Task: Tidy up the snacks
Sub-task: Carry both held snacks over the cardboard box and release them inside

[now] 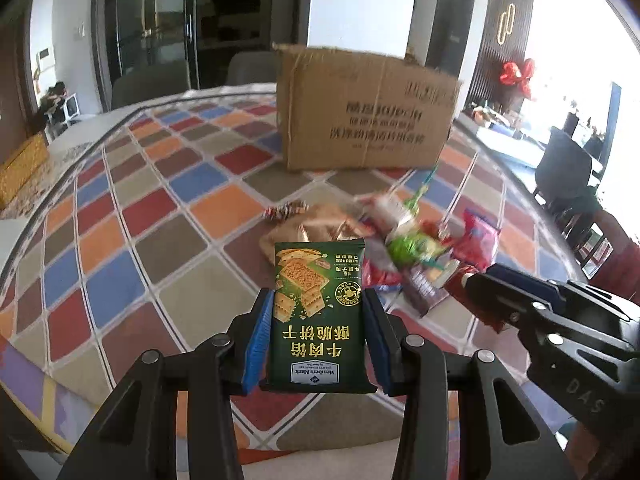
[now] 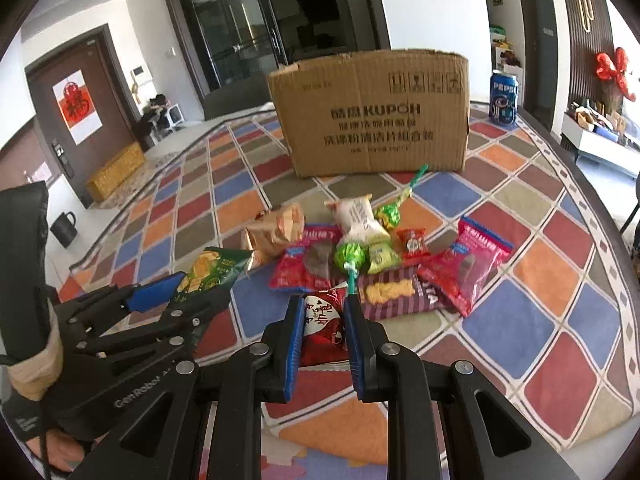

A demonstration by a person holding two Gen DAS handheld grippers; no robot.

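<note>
Snacks lie in a loose heap (image 2: 372, 256) on a tabletop (image 2: 560, 240) covered with a cloth of coloured diamonds, just in front of a cardboard box (image 2: 372, 116) that stands upright with its printed side facing the viewer. A blue Pepsi can (image 2: 503, 98) stands beside the box, at its right rear corner.

Left hand-held gripper (image 1: 318, 312): its blue pads are clamped on the long edges of a dark green cracker packet (image 1: 318, 312), which is held flat and lifted clear of the heap. In the right wrist view the same packet (image 2: 212, 270) juts from that gripper (image 2: 188, 284) at the left of the scene.

Right hand-held gripper (image 2: 322, 324): jaws drawn together on a red wrapped sweet (image 2: 324, 328) printed with hearts, pinched between the pads at the near edge of the heap. In the left wrist view this gripper (image 1: 472, 280) enters from the right, with red wrapper showing at its tip.

Heap contents, left to right: a crumpled brown and gold bag (image 2: 276, 228), a red pouch (image 2: 300, 264), a white packet (image 2: 360, 218), two green lollipops (image 2: 350, 256), a small red sweet (image 2: 414, 244), a striped purple biscuit pack (image 2: 396, 296) and a pink pouch (image 2: 472, 264). Several overlap one another.

A black mug (image 2: 64, 228) stands well apart at the far left.
</note>
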